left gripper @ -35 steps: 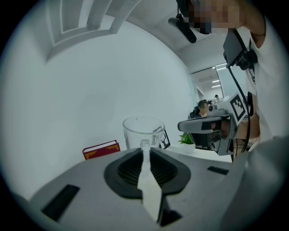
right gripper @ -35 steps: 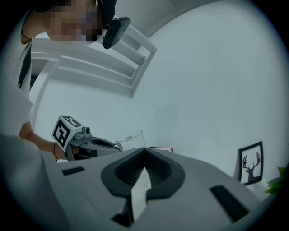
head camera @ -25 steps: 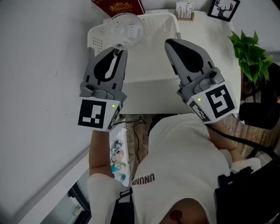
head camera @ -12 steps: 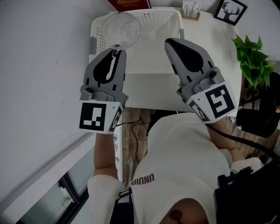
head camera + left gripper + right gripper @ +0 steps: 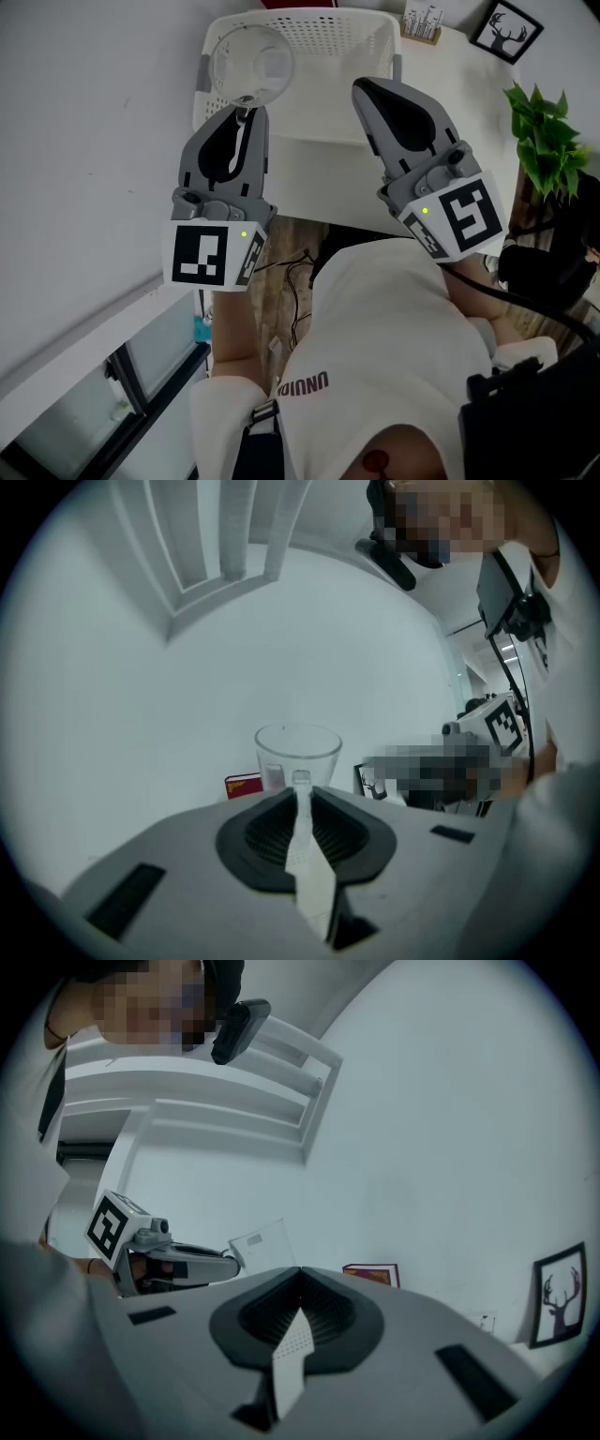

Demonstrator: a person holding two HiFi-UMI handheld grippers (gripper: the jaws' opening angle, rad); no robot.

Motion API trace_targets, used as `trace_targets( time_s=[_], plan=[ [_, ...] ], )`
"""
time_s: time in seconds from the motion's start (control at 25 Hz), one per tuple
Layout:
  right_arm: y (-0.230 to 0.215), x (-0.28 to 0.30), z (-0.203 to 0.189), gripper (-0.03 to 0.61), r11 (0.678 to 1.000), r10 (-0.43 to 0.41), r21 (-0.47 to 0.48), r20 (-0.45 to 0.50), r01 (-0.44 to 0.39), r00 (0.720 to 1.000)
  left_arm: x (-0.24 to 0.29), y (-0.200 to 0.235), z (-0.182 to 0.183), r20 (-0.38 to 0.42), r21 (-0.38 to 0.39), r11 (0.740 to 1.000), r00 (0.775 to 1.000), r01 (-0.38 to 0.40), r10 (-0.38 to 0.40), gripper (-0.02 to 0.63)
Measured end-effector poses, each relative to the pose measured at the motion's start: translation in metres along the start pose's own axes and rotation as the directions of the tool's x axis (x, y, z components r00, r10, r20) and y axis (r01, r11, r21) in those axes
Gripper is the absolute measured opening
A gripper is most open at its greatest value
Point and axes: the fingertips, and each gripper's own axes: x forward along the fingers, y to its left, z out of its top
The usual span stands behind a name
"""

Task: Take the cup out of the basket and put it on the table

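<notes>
A clear glass cup hangs over the left end of the white perforated basket. My left gripper is shut on its near wall. In the left gripper view the cup stands upright just past the left gripper, whose jaws pinch the rim. My right gripper hovers beside it over the basket's front edge, jaws together and nothing in them. The right gripper view shows the right gripper closed, with the cup and the left gripper off to the left.
The basket rests on a white table against a white wall. A green plant stands at the table's right edge and a framed deer picture at the back. A red book lies behind the basket.
The basket and table have slid lower in the head view. My left gripper, still holding the cup, now sits nearer the basket's left end. The right gripper keeps its place.
</notes>
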Motion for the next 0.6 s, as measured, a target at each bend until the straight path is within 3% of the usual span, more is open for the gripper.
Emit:
trace_targets(
  time_s=[0.6],
  plan=[
    [0.022, -0.002, -0.004, 0.018, 0.996, 0.087, 0.023, 0.002, -0.087, 0.996, -0.041, -0.004, -0.008, -0.011, -0.017, 0.989, 0.989, -0.149, 0.149, 0.043]
  ],
)
